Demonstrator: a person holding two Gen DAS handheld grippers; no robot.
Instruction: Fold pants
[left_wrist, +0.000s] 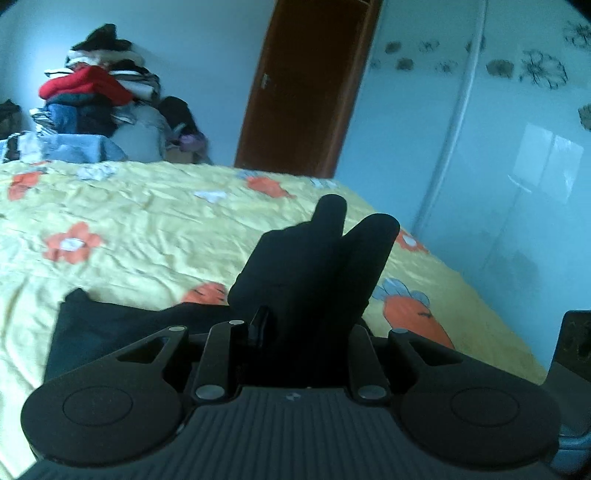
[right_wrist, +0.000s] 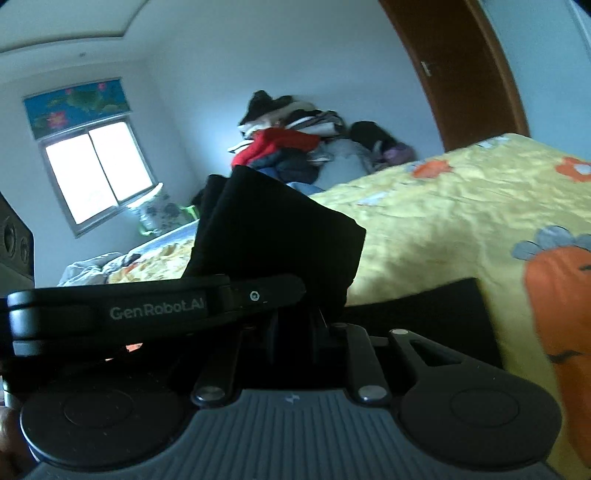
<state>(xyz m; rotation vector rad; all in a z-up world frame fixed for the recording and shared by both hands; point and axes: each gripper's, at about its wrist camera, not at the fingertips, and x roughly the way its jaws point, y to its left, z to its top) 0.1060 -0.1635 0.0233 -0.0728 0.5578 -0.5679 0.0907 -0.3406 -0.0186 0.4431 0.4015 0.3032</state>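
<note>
Two wrist views, both showing black pants (left_wrist: 306, 266) bunched up between the fingers and blocking them. In the left wrist view the fabric is standing up in two rolled humps above the left gripper (left_wrist: 301, 332); the fingertips are sitting under the cloth, so pad contact is not showing directly, but the jaws are standing narrow with the pants between them, clamped on fabric. The rest of the pants is trailing down onto the bed (left_wrist: 129, 229), lying flat near its front edge, toward the left of the frame.

In the right wrist view the right gripper (right_wrist: 295, 325) is likewise pinching a folded wad of the same pants (right_wrist: 280, 236), jaws close together, tips buried in black cloth. A black bar marked GenRobot.AI (right_wrist: 155, 306) is crossing the lower left and looks like part of the other gripper, though I cannot tell for sure. A flat stretch of the pants is lying on the bed by its near edge, right of the fingers.

Only the left view is showing the white wardrobe (left_wrist: 498, 166) with flower decals. Only the right view is showing the window (right_wrist: 98, 173). Both are catching the clothes pile (left_wrist: 96, 88) beyond the far edge and the brown door (left_wrist: 306, 85). Edges are motion-blurred in both.
</note>
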